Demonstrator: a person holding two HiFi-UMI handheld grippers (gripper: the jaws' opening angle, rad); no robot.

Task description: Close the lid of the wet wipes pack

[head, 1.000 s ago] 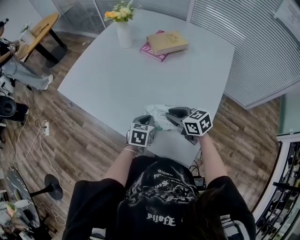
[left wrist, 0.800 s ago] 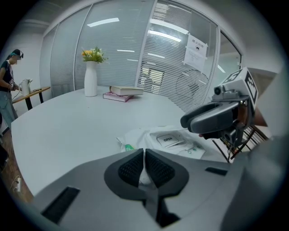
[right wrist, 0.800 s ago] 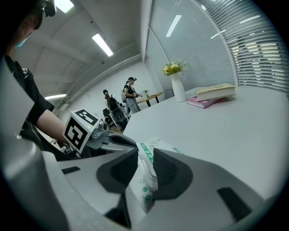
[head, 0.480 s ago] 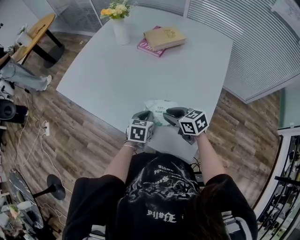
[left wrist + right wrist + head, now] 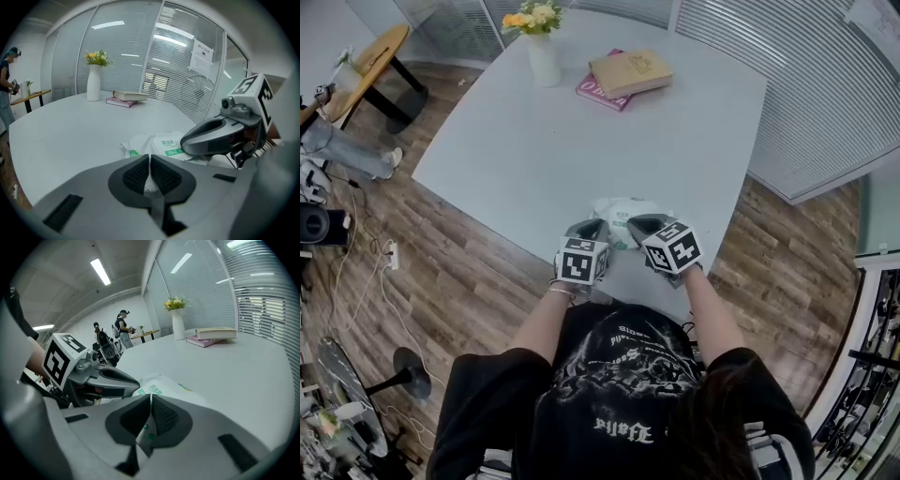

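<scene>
**A:** Right, left side first. What's listed?

**B:** Item one: white vase [image 5: 544, 64] with yellow flowers [image 5: 532, 17], upright at the far left corner of the table [image 5: 487, 159]. Well apart from the work. Decoration, not part of the task.

**A:** Next?

**B:** Item two: left gripper [image 5: 150, 161]. Pads pressed together, nothing seen between them. It sits low at the table's near edge with its tips aimed at the pack's left end. I judge it is there to steady or press, not to pinch.

**A:** And the pack?

**B:** Item three: wet wipes pack [image 5: 623, 211]. White with green print, lying flat near the table's near edge, just ahead of both grippers' tips. The lid is not made out, because the right gripper covers that part in the left gripper view.

**A:** Anything behind it?

**B:** Item four: tan book [image 5: 630, 67] stacked on a pink book [image 5: 595, 94], at the far side. Well apart, out of the way.

**A:** Right side?

**B:** Item five: right gripper [image 5: 151, 399]. Jaws closed as well. White and green show through the slit under its pads, and I cannot tell whether wrapper is caught there. It is held over the pack's right part. Closed jaws make a blunt tip, which I judge suits pushing a flap flat.

**A:** Status?

**B:** Closure unconfirmed. The pressing step is judged to be in hand.
</scene>
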